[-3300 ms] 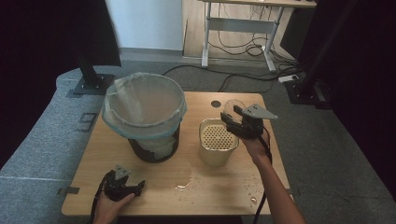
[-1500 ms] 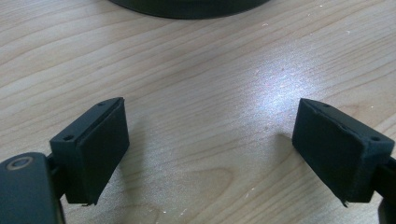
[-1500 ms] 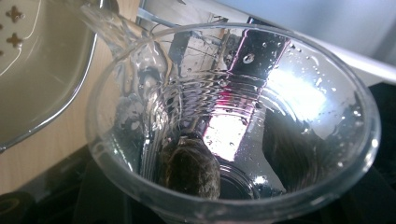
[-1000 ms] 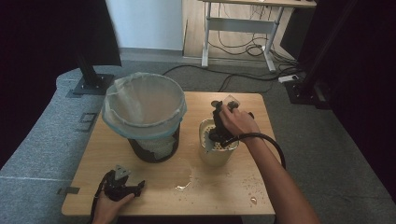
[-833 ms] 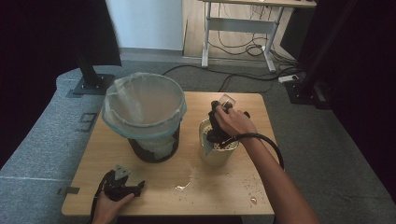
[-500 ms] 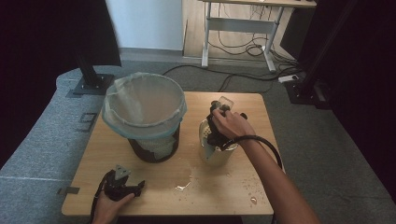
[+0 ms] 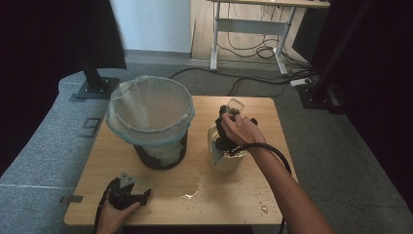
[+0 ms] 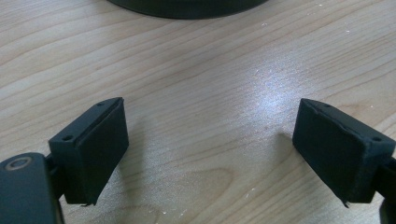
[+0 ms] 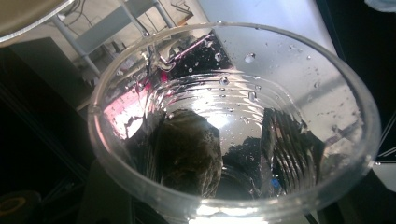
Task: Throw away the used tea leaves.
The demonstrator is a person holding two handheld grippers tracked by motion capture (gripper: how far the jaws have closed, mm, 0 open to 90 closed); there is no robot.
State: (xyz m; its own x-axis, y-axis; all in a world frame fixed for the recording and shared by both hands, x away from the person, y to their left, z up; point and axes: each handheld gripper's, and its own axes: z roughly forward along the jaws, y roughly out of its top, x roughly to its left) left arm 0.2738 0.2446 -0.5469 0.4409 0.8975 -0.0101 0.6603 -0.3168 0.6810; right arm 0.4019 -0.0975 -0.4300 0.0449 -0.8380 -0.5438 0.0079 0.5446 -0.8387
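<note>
Standing on the wooden table (image 7: 146, 163) are a bag-lined bin (image 7: 150, 117) and, right of it, a cream strainer pot (image 7: 225, 157), over which the right gripper (image 7: 229, 131) tips a clear plastic cup (image 9: 233, 126) clamped in its jaws, while the left gripper (image 8: 210, 154) rests spread wide apart on the tabletop near spilled water (image 7: 192, 190).

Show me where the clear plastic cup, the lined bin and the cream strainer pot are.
clear plastic cup (image 9: 233, 140): right gripper view, on its wet inner wall.
lined bin (image 7: 148, 106): high view, on the liner bag inside its mouth.
cream strainer pot (image 7: 225, 163): high view, on its outer side wall.
</note>
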